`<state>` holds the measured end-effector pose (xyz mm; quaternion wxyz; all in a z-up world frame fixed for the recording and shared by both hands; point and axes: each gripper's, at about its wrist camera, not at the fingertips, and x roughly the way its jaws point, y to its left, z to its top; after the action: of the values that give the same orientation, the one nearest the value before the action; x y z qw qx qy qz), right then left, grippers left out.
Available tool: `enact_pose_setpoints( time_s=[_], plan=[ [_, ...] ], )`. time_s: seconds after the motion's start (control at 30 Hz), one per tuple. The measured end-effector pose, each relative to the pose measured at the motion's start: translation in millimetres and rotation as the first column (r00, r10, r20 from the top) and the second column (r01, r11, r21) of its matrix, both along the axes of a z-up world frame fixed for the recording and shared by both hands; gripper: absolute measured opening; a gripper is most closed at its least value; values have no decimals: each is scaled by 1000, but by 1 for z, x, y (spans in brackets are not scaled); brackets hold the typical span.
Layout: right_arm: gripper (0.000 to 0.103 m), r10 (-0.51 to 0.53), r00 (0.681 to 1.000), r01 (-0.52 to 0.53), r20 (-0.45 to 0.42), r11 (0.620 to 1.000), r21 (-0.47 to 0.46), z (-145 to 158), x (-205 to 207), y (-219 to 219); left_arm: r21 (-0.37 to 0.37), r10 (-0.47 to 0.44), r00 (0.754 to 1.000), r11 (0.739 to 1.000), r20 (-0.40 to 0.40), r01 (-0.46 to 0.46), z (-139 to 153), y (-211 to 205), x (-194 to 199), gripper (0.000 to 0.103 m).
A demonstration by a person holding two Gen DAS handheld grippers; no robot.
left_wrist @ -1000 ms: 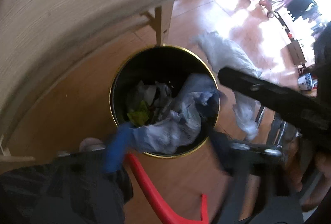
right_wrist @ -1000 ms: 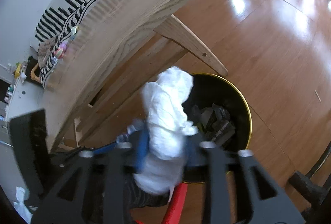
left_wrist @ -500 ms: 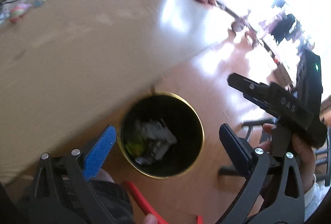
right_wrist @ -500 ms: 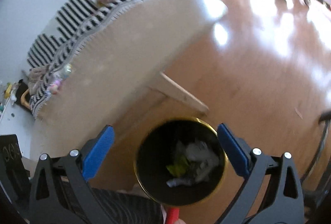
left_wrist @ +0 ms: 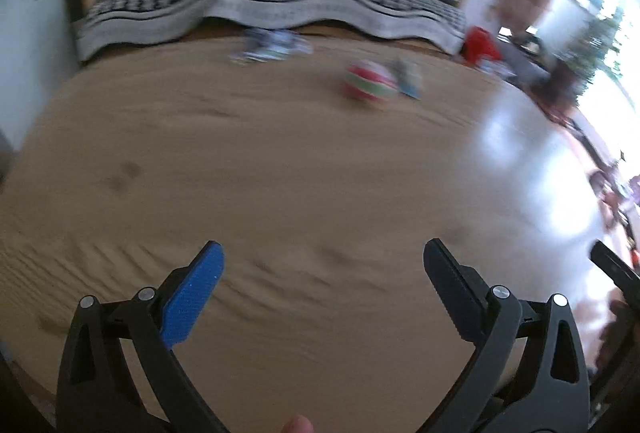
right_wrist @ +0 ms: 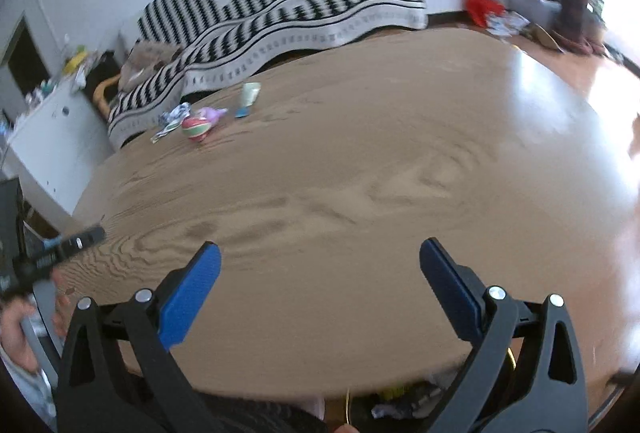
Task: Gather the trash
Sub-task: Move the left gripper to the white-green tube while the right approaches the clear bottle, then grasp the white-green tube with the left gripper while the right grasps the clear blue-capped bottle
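Several scraps [right_wrist: 172, 122] far beyond tongs [right_wrist: 320, 273]

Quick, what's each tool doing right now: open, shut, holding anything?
Left tool: open, holding nothing, above the wooden table.
Right tool: open, holding nothing, also above the table.

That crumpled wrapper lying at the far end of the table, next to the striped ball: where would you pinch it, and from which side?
Probably from above, on the crumpled wrapper's raised, scrunched middle. It lies low on the table, so side-on fingers would likely just slide it. Come in on the side away from the striped ball, which sits right beside it.
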<state>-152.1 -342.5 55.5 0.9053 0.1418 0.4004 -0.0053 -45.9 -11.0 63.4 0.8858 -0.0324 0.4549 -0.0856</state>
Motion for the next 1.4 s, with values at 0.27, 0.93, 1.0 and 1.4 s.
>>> enact_pose_setpoints(
  time_s=[0.27,0.93,1.0,1.4],
  plan=[
    [96,95,995,-97,-26,993,-64,28,110,44,33,13,999,999,-47,-11,2,54,113,97],
    [97,113,963,-166,-245,964,-209,-64,399,113,167,-183,979,966,-88,196,-61,31,302,98],
    [97,133,970,-181,-202,954,-239,-65,398,115,163,-195,979,965,-66,204,-62,30,303,98],
    [97,156,976,-189,-151,954,-234,-70,375,92,158,-278,961,949,7,274,-55,12,285,50]
  ],
)
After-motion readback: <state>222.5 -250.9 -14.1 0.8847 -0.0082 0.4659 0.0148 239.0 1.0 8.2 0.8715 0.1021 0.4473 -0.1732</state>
